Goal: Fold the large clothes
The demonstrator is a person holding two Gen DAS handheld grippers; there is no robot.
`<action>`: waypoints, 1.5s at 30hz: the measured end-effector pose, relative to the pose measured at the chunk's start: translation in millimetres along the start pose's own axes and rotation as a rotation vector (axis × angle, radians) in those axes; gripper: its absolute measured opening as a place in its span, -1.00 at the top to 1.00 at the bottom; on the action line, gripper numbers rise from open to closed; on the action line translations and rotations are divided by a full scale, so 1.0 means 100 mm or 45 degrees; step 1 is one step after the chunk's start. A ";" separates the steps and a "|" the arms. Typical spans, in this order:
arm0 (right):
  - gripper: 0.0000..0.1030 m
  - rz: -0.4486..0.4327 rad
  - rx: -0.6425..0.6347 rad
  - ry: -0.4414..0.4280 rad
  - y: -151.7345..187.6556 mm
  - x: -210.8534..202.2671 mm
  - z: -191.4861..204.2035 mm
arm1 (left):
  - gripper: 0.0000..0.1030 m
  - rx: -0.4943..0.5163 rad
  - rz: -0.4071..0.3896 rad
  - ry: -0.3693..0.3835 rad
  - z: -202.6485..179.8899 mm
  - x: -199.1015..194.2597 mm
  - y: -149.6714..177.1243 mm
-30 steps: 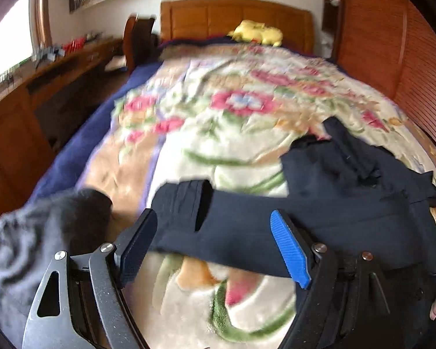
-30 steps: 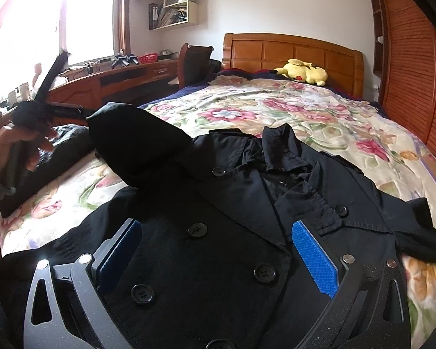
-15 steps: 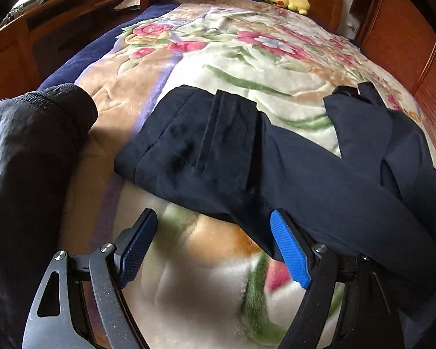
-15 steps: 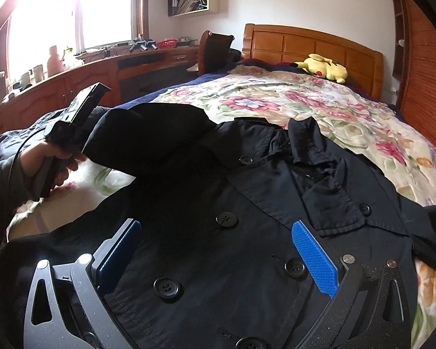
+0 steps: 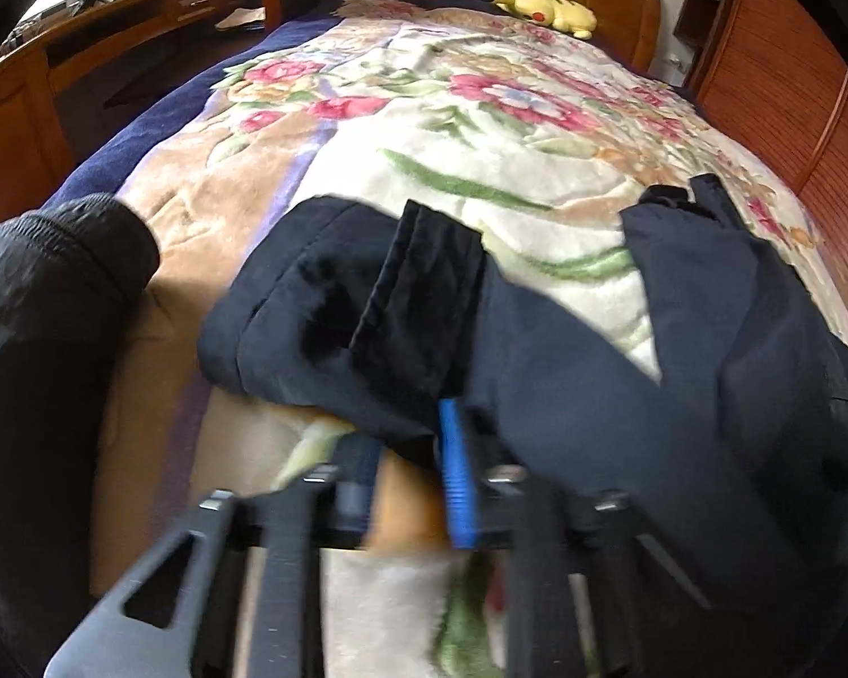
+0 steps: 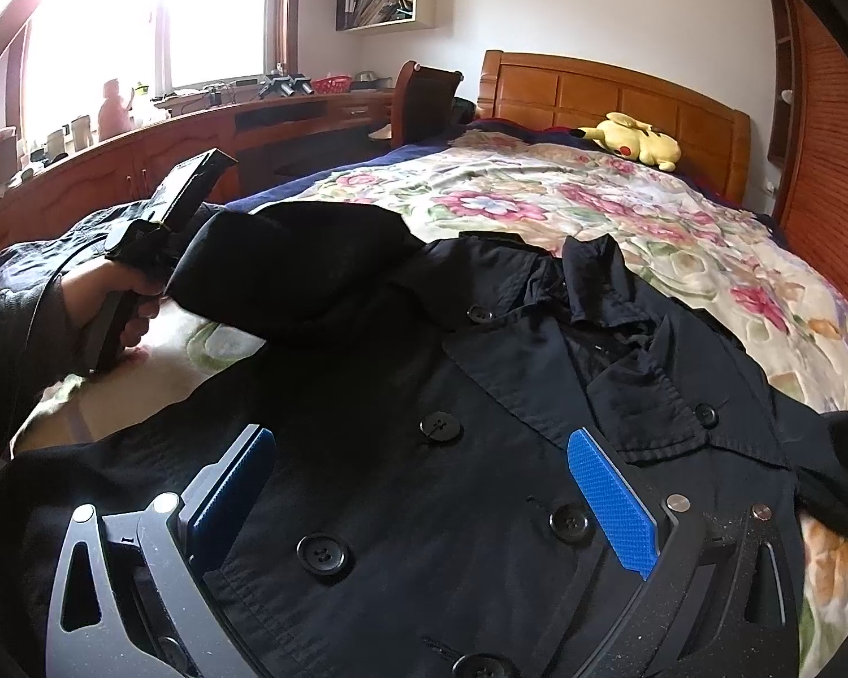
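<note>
A dark navy double-breasted coat point(image 6: 480, 395) lies face up on the flowered bed, collar toward the headboard. Its left sleeve point(image 5: 401, 305) stretches out sideways, cuff end with a strap nearest me. My left gripper point(image 5: 407, 469) has its jaws close together at the near edge of that sleeve; the view is blurred and cloth sits at the fingertips. In the right wrist view the left gripper point(image 6: 141, 260) is at the far left, with the sleeve point(image 6: 288, 260) raised beside it. My right gripper point(image 6: 424, 491) is open, hovering over the buttoned front of the coat.
The floral blanket point(image 5: 480, 130) covers the bed. A yellow plush toy point(image 6: 639, 141) lies by the wooden headboard point(image 6: 610, 90). A wooden desk point(image 6: 198, 135) and a chair point(image 6: 424, 101) stand along the left. A slatted wooden wall point(image 6: 831, 169) runs along the right.
My left gripper moved down to the sleeve's near edge and its jaws closed from wide open to nearly together. The right gripper stayed open over the coat front.
</note>
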State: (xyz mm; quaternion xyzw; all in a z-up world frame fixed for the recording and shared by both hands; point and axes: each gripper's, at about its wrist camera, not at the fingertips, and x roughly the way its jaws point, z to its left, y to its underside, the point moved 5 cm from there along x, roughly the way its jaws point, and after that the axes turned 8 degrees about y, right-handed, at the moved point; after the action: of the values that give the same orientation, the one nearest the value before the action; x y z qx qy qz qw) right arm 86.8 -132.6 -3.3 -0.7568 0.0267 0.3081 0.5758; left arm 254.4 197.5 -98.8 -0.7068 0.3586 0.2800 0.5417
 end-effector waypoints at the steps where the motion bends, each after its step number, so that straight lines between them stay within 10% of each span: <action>1: -1.00 -0.002 0.002 -0.001 0.00 -0.01 -0.01 | 0.84 0.007 -0.002 0.003 -0.04 -0.03 -0.03; 16: -1.00 -0.052 0.093 0.082 0.04 -0.23 -0.46 | 0.91 0.399 -0.284 0.143 -1.64 -1.00 -0.36; 37: -1.00 -0.061 0.230 0.205 0.22 -0.44 -1.00 | 0.90 0.707 -0.244 0.387 -3.04 -1.30 0.18; 45: -1.00 -0.068 0.245 0.200 0.20 -0.46 -1.04 | 0.17 0.710 -0.245 0.402 -2.91 -1.40 0.48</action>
State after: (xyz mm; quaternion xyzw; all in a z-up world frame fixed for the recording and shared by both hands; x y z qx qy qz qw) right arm 86.8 -246.3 17.7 -0.7204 0.0809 0.2284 0.6498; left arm 135.3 -62.8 58.8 -0.5967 0.4323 0.0058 0.6760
